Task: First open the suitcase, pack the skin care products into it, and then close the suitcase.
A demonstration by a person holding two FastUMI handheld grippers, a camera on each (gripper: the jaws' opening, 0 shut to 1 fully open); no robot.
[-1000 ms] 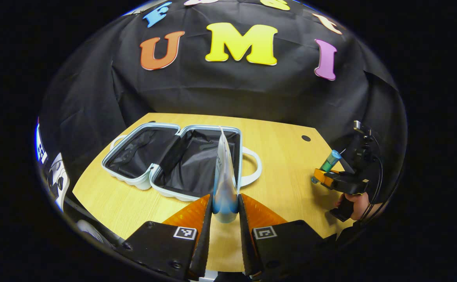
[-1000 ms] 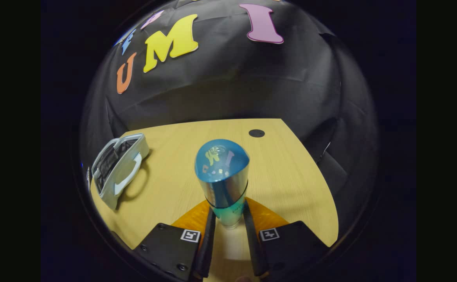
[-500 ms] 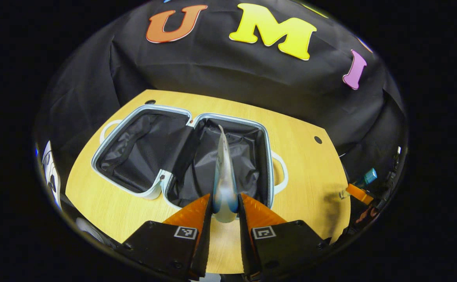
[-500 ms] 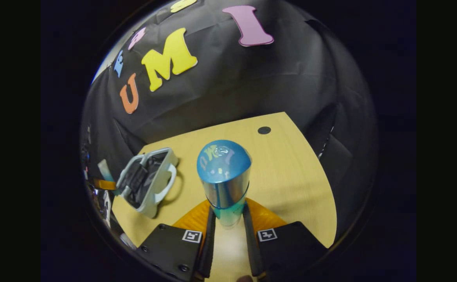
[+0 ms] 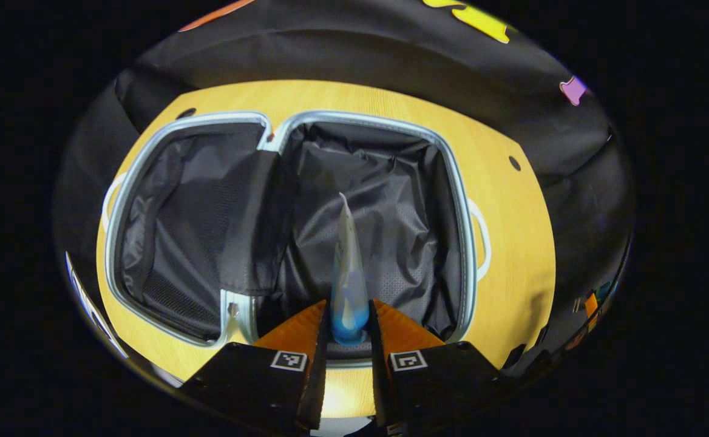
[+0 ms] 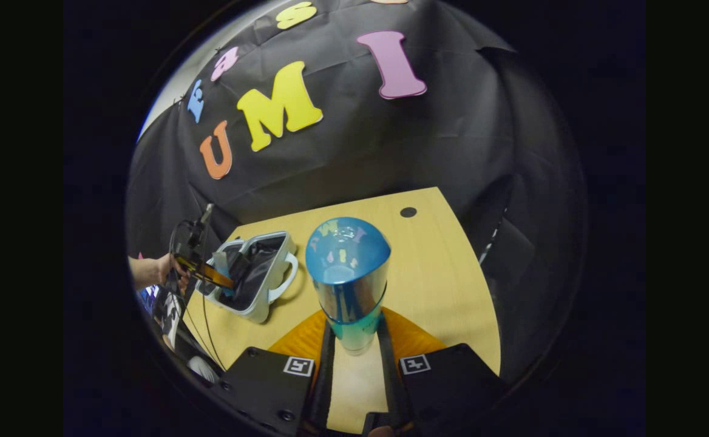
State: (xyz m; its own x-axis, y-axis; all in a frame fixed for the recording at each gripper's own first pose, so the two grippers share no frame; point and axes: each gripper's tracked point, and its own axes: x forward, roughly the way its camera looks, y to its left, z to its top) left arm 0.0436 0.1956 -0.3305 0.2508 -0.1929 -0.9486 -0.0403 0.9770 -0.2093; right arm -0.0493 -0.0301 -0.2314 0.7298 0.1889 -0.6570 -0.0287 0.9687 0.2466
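The pale blue suitcase [image 5: 457,200] lies open on the wooden table, both halves lined in black. My left gripper [image 5: 348,318] is shut on a white and blue tube [image 5: 346,273], held above the right half with its flat end pointing away. In the right gripper view my right gripper [image 6: 354,340] is shut on a shiny blue bottle [image 6: 348,276], upright over the table, off to the right of the suitcase [image 6: 269,303]. There the left gripper [image 6: 212,274] with its tube hangs over the suitcase, held by a hand [image 6: 148,270].
The wooden table [image 6: 445,285] has a round black cable hole [image 6: 408,212] near its far right corner. The suitcase's white handle [image 5: 481,237] sticks out on its right side. Black cloth walls close in the table at the back and sides.
The left gripper has moved forward and tipped down over the suitcase's right half with the tube. The right gripper has turned a little left with the bottle, bringing the suitcase nearer centre.
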